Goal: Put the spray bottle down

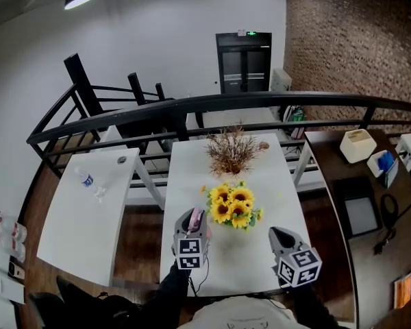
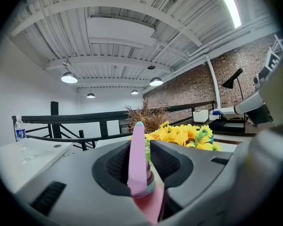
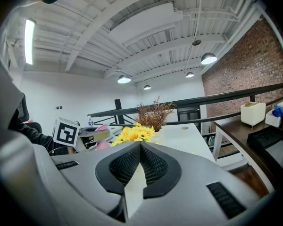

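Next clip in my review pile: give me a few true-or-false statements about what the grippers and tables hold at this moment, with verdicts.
1. The pink spray bottle stands between the jaws of the left gripper. True.
2. The right gripper grips a sunflower. False: its jaws are together with nothing between them.
3. The sunflowers and the dried plant share one white table. True.
4. The water bottle is beside the sunflowers. False: it is on the separate table to the left.
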Available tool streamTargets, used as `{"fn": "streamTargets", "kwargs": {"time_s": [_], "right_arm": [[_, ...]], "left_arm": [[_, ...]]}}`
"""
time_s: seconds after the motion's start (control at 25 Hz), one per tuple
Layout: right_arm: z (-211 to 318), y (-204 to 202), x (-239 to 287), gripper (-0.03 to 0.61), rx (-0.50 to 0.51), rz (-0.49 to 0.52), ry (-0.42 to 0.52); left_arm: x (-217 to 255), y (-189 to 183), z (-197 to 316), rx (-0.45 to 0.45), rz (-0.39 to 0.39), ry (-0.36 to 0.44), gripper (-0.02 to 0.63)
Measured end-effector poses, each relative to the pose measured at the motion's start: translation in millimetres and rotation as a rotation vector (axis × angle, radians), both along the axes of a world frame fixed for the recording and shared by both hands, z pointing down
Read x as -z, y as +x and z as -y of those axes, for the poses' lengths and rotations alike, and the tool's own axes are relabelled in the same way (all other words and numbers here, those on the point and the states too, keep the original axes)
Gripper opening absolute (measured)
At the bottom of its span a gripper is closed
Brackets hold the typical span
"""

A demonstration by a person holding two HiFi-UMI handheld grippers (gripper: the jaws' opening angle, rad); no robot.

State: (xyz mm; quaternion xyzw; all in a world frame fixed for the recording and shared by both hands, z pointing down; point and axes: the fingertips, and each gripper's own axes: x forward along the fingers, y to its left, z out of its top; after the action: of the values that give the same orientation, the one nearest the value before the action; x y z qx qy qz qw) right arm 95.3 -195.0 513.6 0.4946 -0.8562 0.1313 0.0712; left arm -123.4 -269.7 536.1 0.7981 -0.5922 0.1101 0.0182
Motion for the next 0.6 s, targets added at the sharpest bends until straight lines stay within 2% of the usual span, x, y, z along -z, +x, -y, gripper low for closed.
{"fn": "streamTargets", "kwargs": {"time_s": [0.28,0.6], "right_arm": [[-2.7,0.8,-1.2,-0.029,-0.003,0.003,-0.005],[-6.0,2.3,1.0,-0.029,-0.006,0.007,-0.001]], "left_arm": [[1.3,-1.3,-1.2,0.009,0.009,0.004,0.153],[0.3,0.5,-7.6,0.010,-0.017,-0.009,0.255]]}}
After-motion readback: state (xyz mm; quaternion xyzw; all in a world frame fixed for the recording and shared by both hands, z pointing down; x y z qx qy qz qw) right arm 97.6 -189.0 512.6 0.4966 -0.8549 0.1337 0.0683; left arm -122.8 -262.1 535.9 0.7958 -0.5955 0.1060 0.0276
